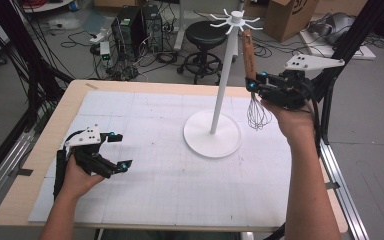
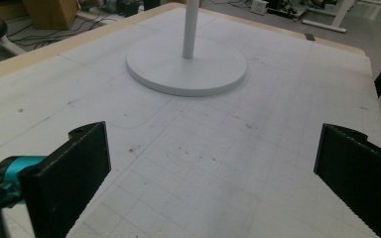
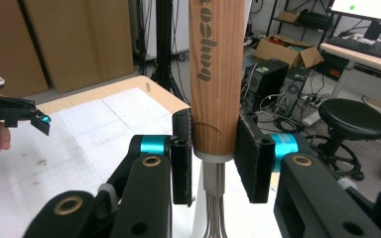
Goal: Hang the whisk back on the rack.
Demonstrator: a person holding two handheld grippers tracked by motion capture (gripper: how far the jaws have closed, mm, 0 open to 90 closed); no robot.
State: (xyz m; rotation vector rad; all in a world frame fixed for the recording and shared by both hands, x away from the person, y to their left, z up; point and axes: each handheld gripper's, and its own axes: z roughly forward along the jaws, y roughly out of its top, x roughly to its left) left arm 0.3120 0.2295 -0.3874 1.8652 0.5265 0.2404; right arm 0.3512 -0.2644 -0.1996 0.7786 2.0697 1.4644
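The left claw (image 2: 213, 173) hangs with its two black ribbed jaws spread wide over the white gridded mat (image 2: 218, 163) on the table. At twelve o'clock stands the white round stand base (image 2: 186, 69) with its upright pole (image 2: 189, 29).

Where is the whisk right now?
In the high view the whisk hangs upright at the right, held by its wooden handle in the right gripper, just right of the white stand's pole and above the mat.
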